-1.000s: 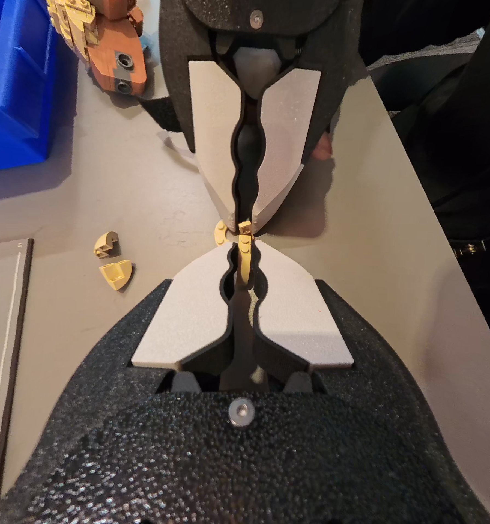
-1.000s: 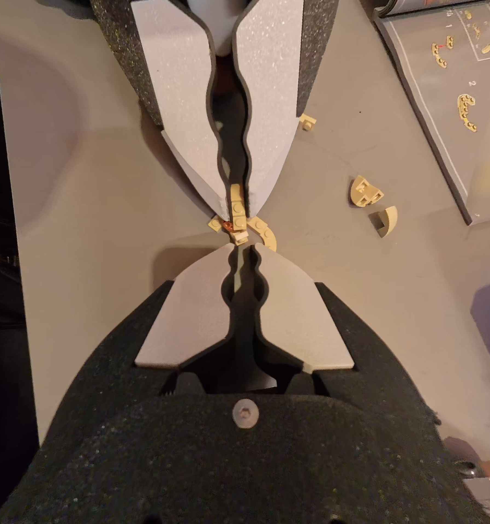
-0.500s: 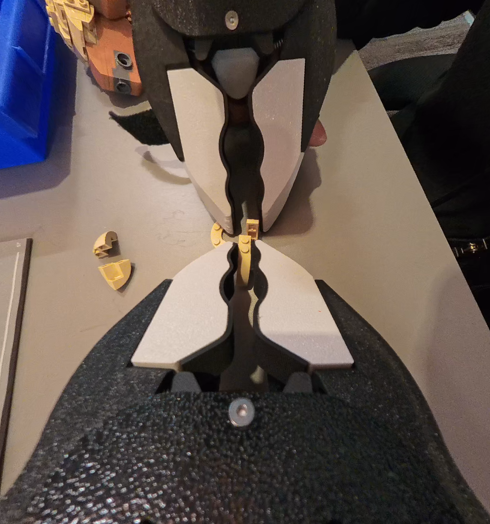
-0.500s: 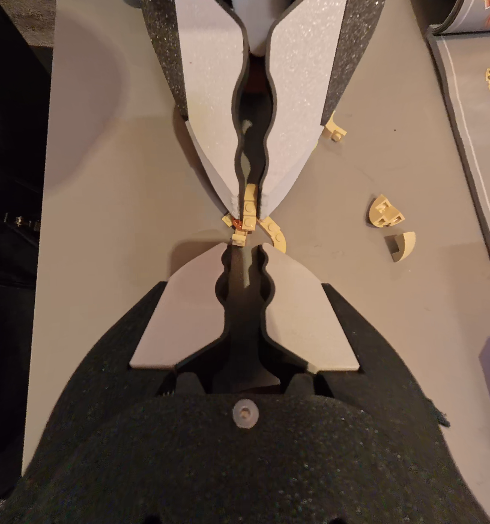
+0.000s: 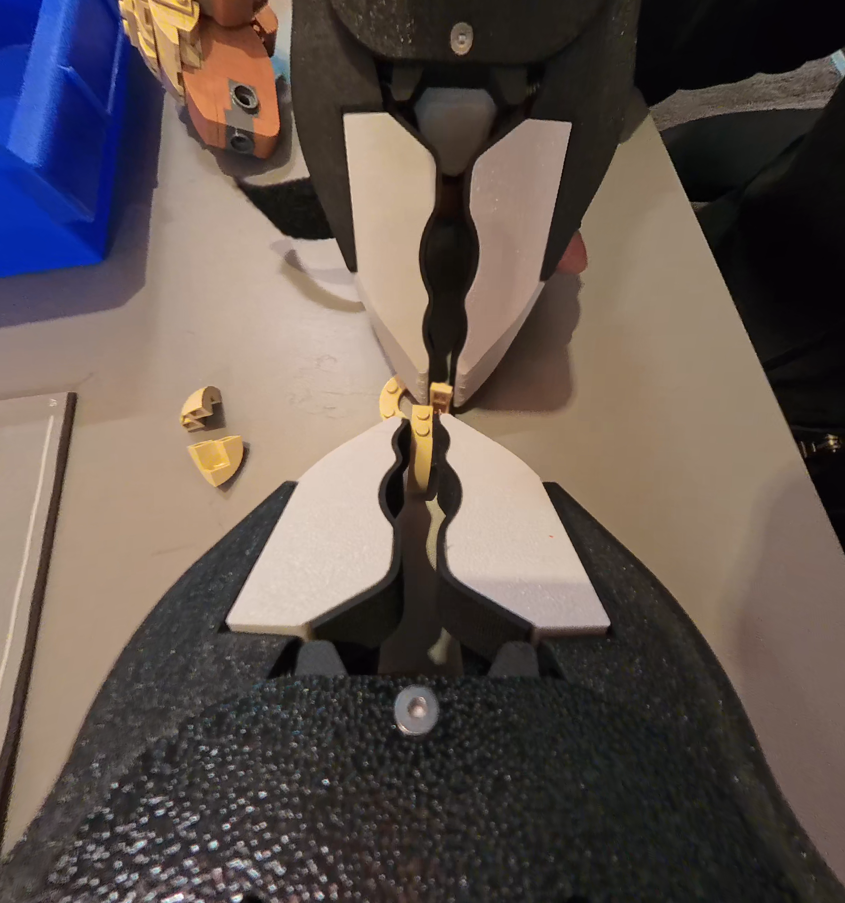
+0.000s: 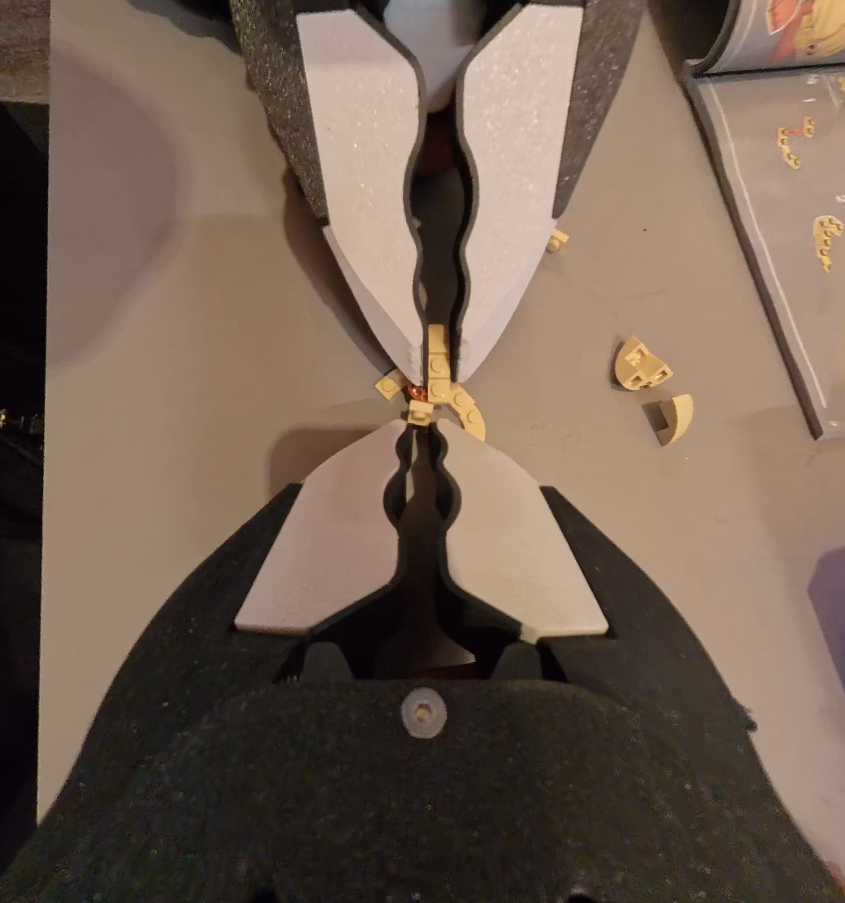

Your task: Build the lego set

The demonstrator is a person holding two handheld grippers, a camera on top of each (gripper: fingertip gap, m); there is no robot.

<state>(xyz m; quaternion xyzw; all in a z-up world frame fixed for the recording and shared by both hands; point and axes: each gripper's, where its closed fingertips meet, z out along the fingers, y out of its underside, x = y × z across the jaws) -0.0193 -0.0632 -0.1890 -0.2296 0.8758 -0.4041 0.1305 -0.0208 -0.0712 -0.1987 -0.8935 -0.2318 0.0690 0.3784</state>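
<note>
Bare grey counter (image 5: pixel 606 488) open on the person's side of the two tongs meeting tip to tip, two loose tan rounded bricks (image 5: pixel 210 440) just beside on the other side, booklet (image 5: pixel 15 537) beyond them, blue bin (image 5: pixel 44 122) and brown model (image 5: pixel 225 97) crowding the far corner

Left gripper (image 5: pixel 423 425) and right gripper (image 5: pixel 440 386) are meeting tip-to-tip mid-table (image 5: pixel 606 440); two loose tan rounded plastic bricks (image 5: pixel 210 435) are lying left, blue plastic bin (image 5: pixel 44 146) sitting behind them.
</note>
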